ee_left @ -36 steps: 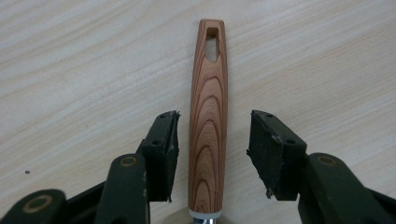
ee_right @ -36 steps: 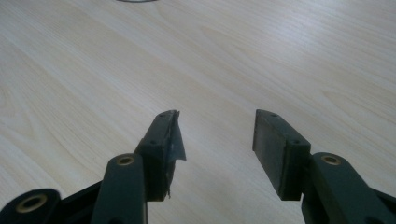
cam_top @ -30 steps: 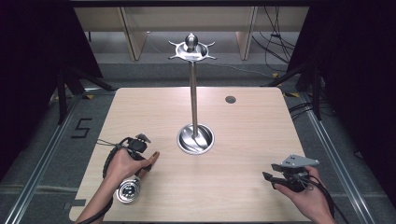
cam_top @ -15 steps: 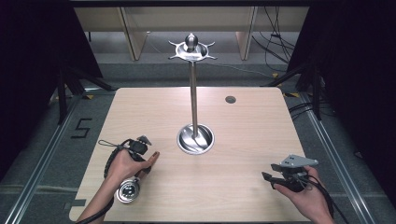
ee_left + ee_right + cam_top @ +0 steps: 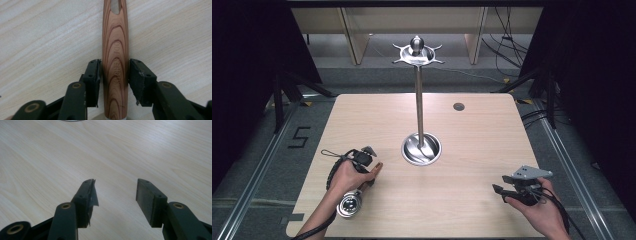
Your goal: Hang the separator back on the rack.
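A utensil with a reddish wooden handle [image 5: 115, 50] and a round metal head [image 5: 349, 204] lies on the light wooden table [image 5: 472, 145] at the front left. My left gripper [image 5: 115, 75] is shut on the handle, one pad pressed to each side; in the high view the left gripper [image 5: 363, 161] sits under the person's hand. My right gripper [image 5: 115, 192] is open with nothing between its pads, low over the table. In the high view the right gripper [image 5: 501, 191] is near the front right edge, pointing left.
A metal stand rises from a round dished base [image 5: 421, 149] at the table's middle, with a thin pole [image 5: 418, 100] and a hooked crown [image 5: 417, 51] on top. A small dark round hole [image 5: 458, 106] lies at the back right. Cables trail from both grippers.
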